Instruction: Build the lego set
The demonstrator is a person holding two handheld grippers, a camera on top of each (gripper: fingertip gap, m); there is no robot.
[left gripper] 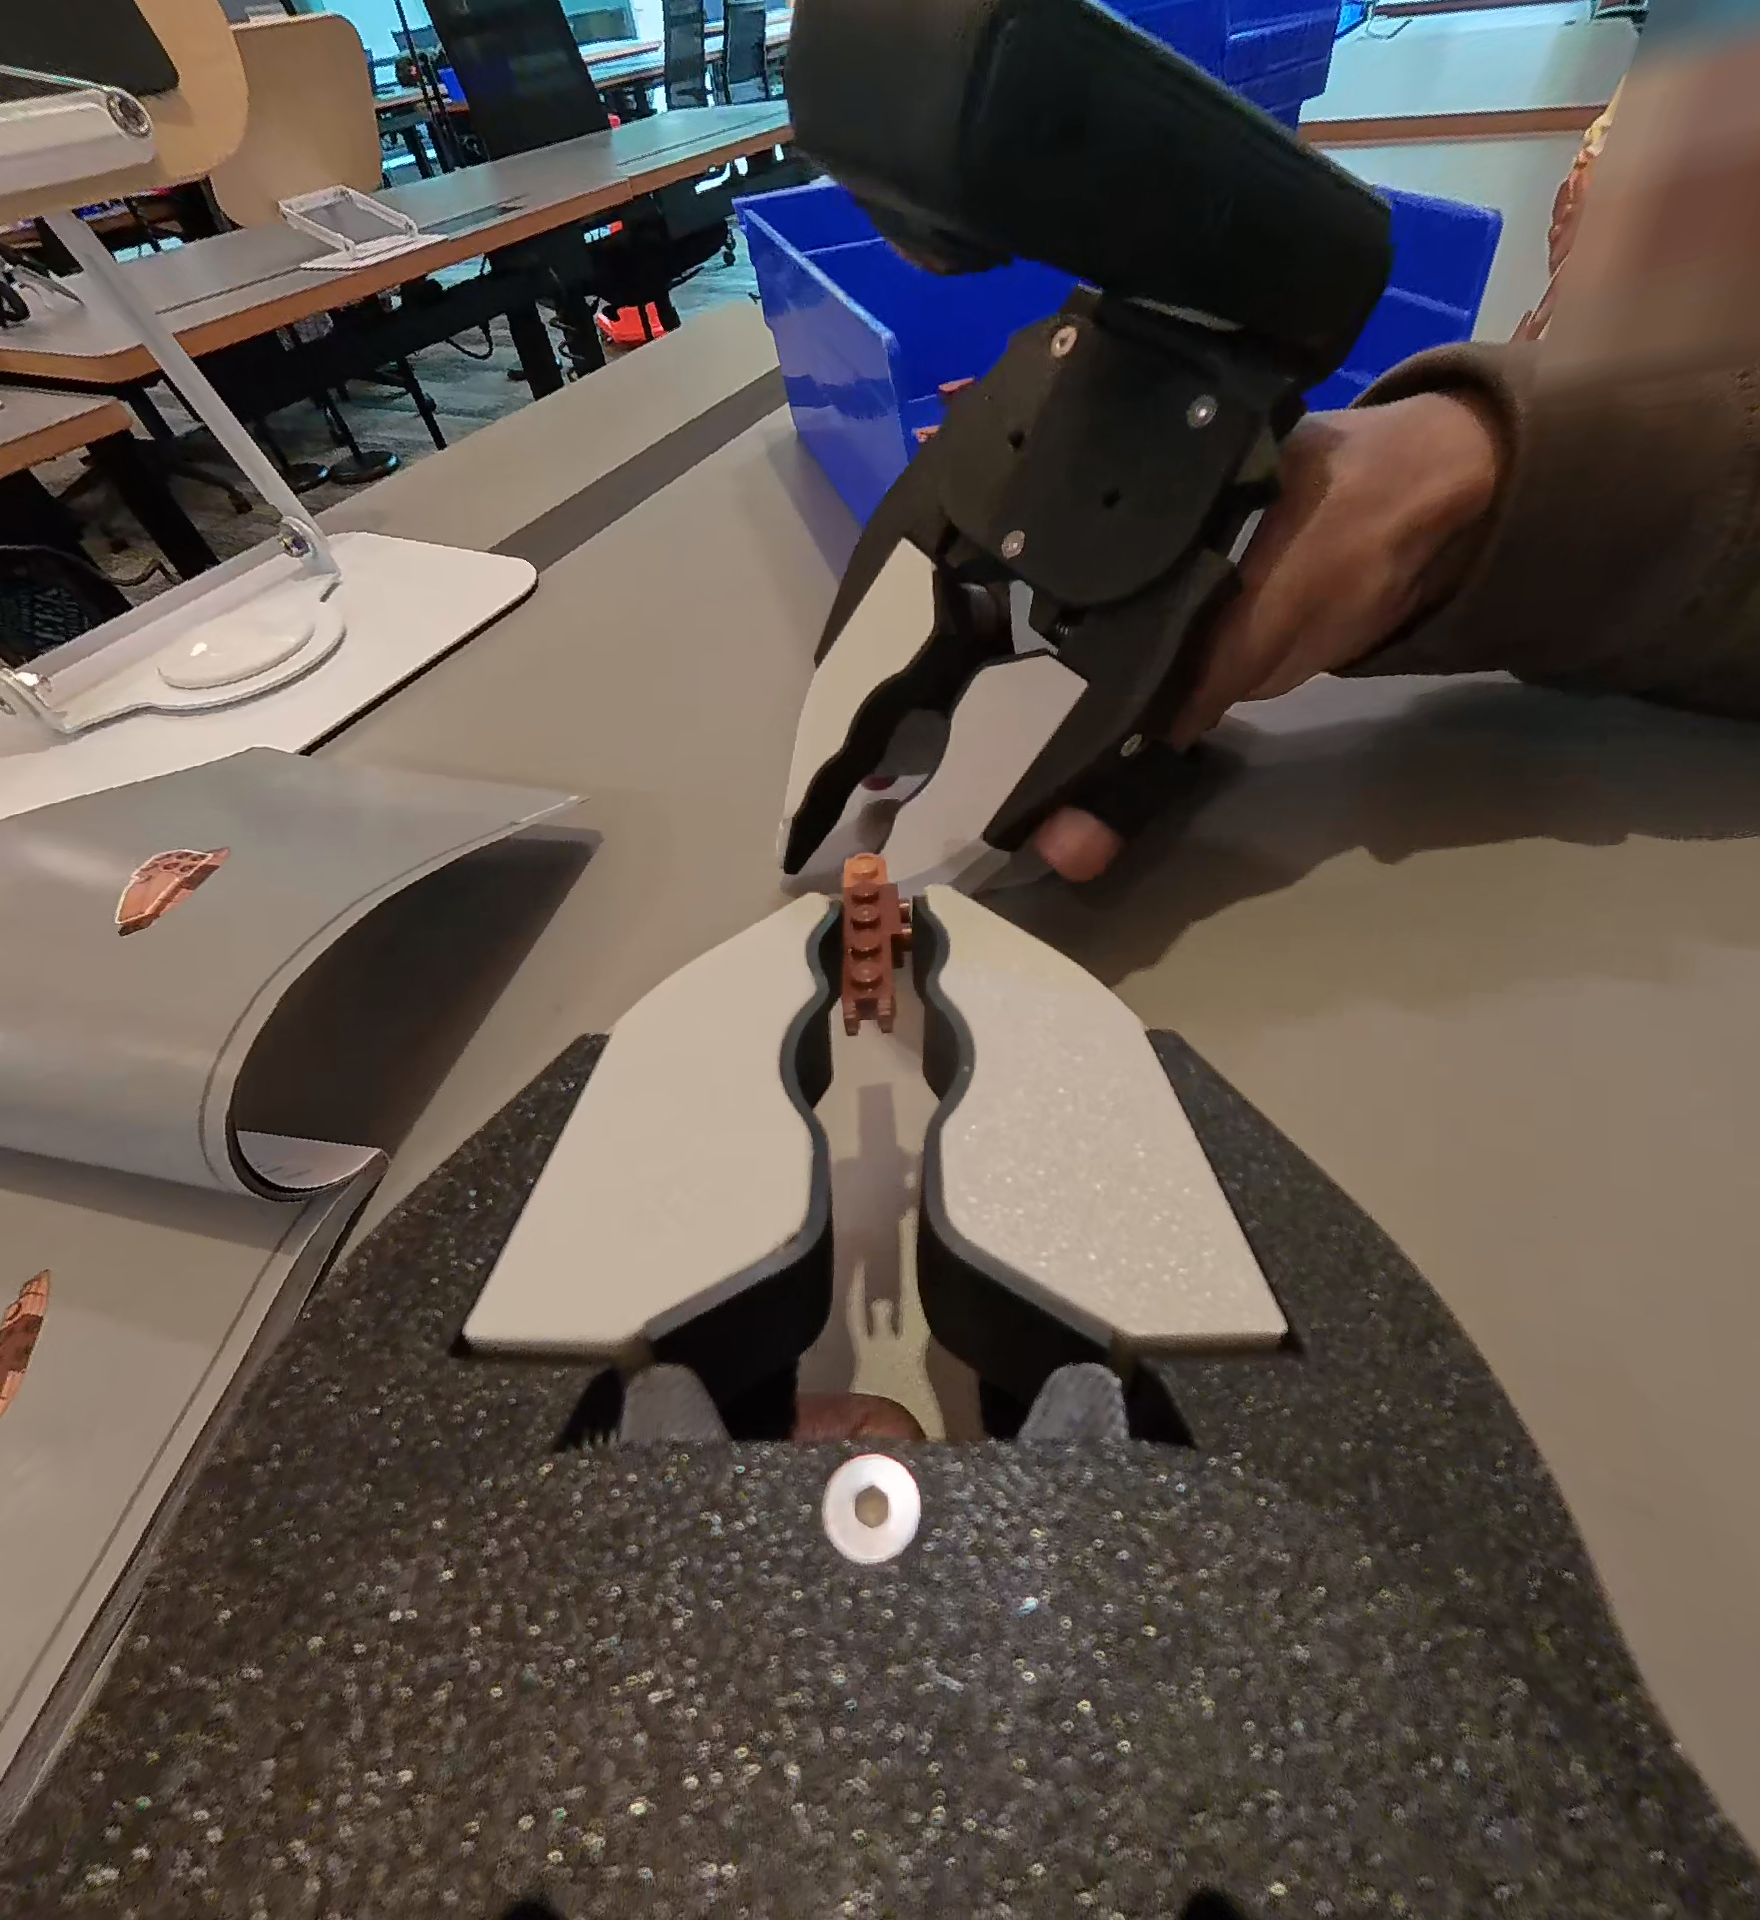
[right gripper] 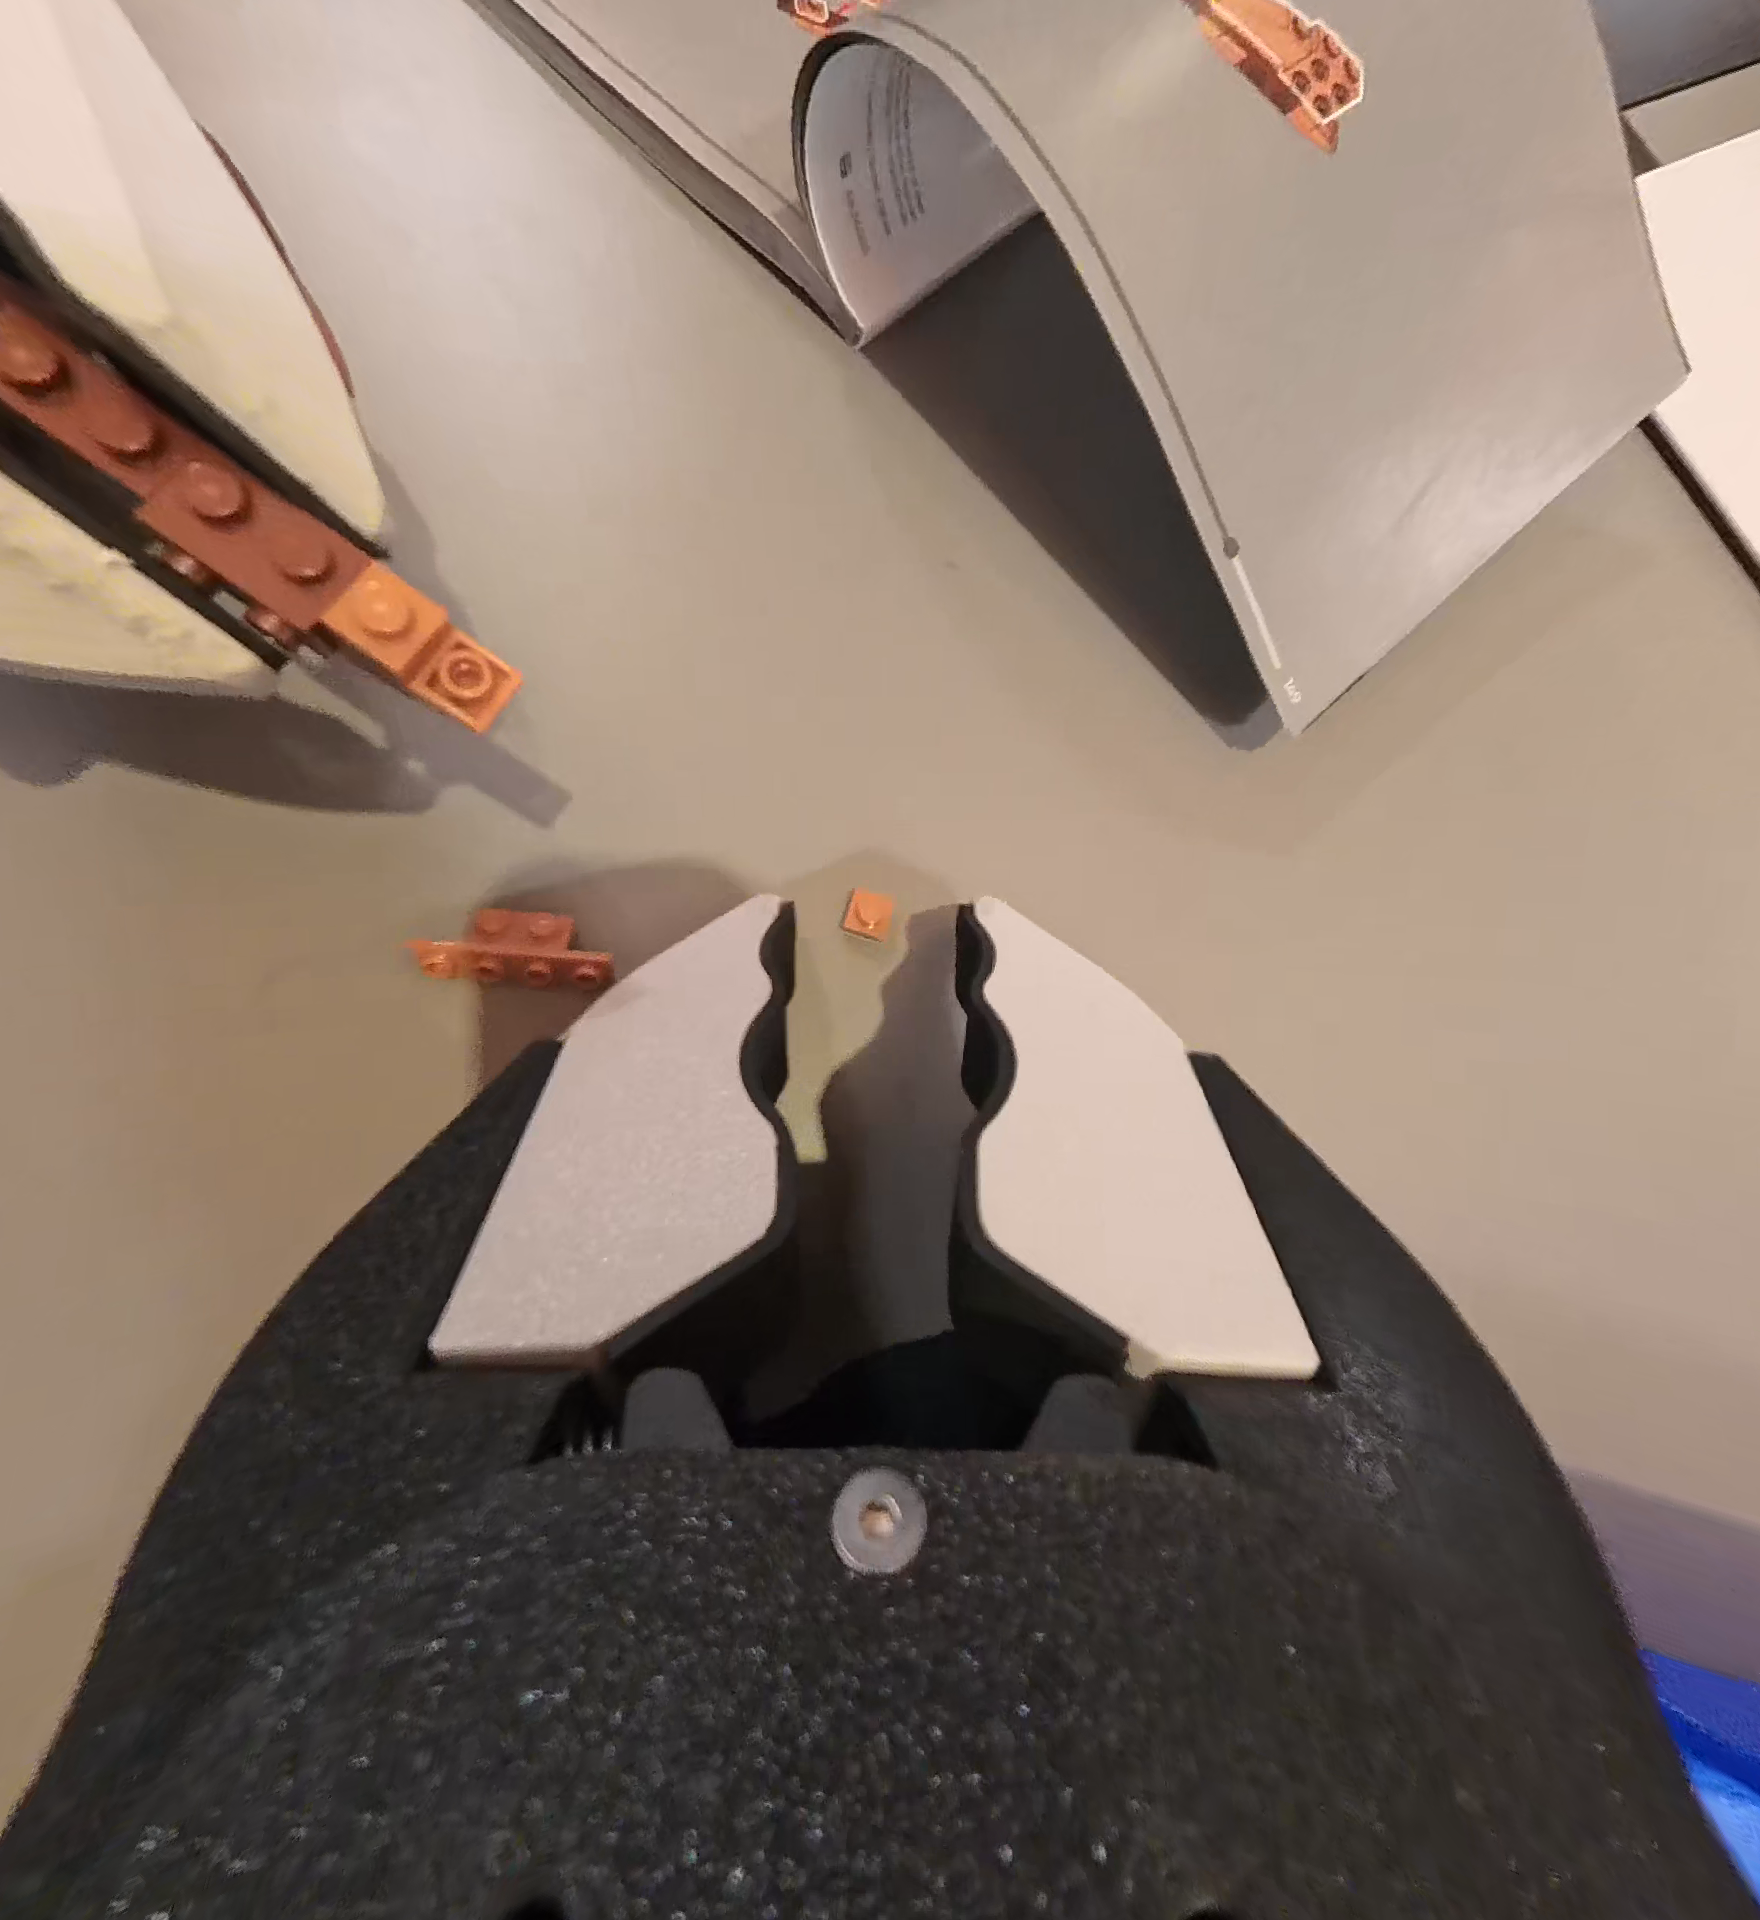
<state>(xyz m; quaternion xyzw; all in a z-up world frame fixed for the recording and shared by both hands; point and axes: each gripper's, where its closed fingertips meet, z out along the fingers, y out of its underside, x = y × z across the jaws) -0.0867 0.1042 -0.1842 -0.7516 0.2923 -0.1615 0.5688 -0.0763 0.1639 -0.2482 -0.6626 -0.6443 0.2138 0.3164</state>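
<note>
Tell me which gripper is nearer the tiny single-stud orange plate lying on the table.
Right. The right gripper hangs open directly over the tiny plate, which shows between its fingertips. The left gripper is off to the side, shut on the brown assembly.

Bright, even indoor light falls from overhead on the grey table (left gripper: 1478,1143), where the left gripper (left gripper: 868,935) throws a soft shadow back between its own fingers and the curled instruction booklet (left gripper: 232,935) shades the surface beneath its arch. Wide-angle distortion bends the background desks (left gripper: 440,229) and the gripper bodies at the frame edges, while a sleeve (left gripper: 1686,208) at upper right smears into blur. In the right wrist view, the brown lego strip (right gripper: 180,499) at left is motion-blurred, and glare washes out the pale finger beside it.
</note>
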